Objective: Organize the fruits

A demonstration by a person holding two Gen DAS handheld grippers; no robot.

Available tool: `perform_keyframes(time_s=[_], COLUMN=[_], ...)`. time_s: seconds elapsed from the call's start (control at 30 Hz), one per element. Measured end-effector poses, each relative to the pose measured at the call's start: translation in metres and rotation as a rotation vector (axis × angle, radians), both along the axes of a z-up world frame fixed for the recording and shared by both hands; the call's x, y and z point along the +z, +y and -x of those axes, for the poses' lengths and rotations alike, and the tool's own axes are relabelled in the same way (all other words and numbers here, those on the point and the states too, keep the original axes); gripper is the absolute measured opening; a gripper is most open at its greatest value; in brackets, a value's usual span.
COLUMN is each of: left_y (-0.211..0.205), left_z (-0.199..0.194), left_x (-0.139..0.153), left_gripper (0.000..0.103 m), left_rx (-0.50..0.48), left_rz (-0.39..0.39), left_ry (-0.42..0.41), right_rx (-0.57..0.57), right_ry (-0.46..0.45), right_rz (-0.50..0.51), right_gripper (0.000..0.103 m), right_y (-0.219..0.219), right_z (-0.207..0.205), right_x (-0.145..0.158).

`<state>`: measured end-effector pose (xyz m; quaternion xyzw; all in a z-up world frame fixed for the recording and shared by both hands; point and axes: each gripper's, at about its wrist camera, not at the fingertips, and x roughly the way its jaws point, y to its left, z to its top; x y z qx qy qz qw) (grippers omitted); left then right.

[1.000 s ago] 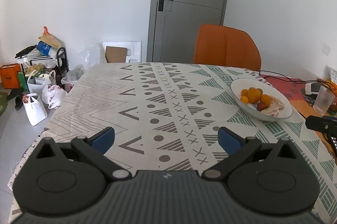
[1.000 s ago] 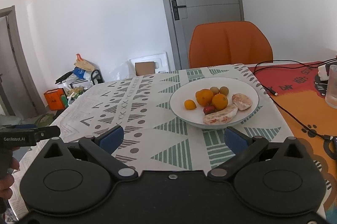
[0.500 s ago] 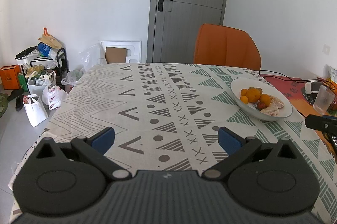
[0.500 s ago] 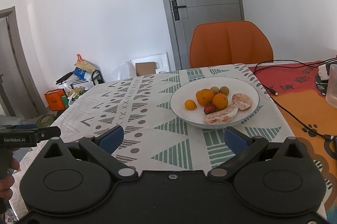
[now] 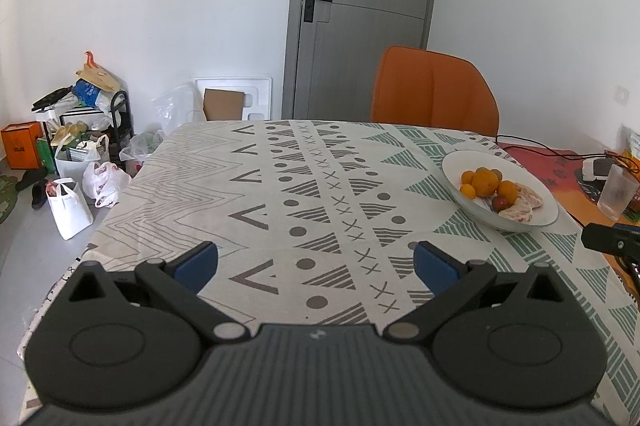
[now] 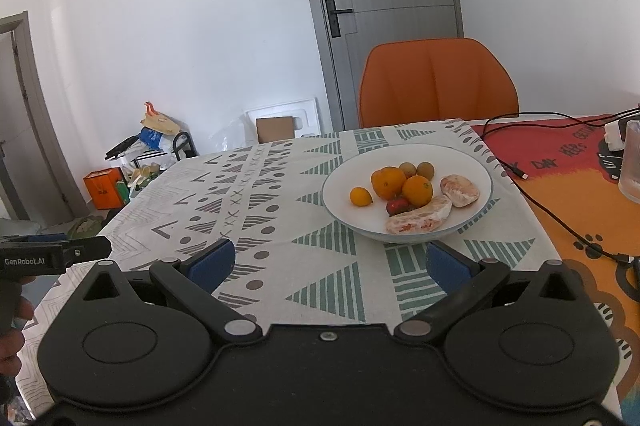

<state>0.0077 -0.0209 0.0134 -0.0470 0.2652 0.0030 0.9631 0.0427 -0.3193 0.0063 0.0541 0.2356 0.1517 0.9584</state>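
Your fruits [image 6: 412,192], oranges, small brown ones, a red one and peeled segments, sit in the white plate [image 6: 340,204] on the tabletop [image 6: 280,210], at twelve o'clock of your right gripper [image 6: 330,262], jaws apart. Left gripper [image 5: 316,264] likewise spread, holding nothing.

The worktop [image 6: 304,186], draped in a patterned white cloth, carries a white fruit bowl [image 6: 476,214], a black cable [image 6: 556,218] and a clear glass [image 6: 632,162].

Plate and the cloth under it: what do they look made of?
The plate looks like glazed ceramic: smooth white, slightly shiny, with a thin dark rim line; melamine is possible. The tablecloth looks like matte woven fabric: printed triangles and dots, and it drapes softly over the table edge.
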Motion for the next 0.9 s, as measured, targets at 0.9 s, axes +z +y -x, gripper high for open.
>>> perform_keyframes(time_s=[0.9], left_y=[-0.0041], left_z=[0.0011], left_x=[-0.0002], left_gripper=[0.103], left_rx=[-0.024], left_rz=[-0.016], left_ry=[-0.003], right_rx=[0.003], right_ry=[0.01], right_rz=[0.002], right_gripper=[0.103], right_y=[0.0025], right_z=[-0.002], right_x=[-0.0057])
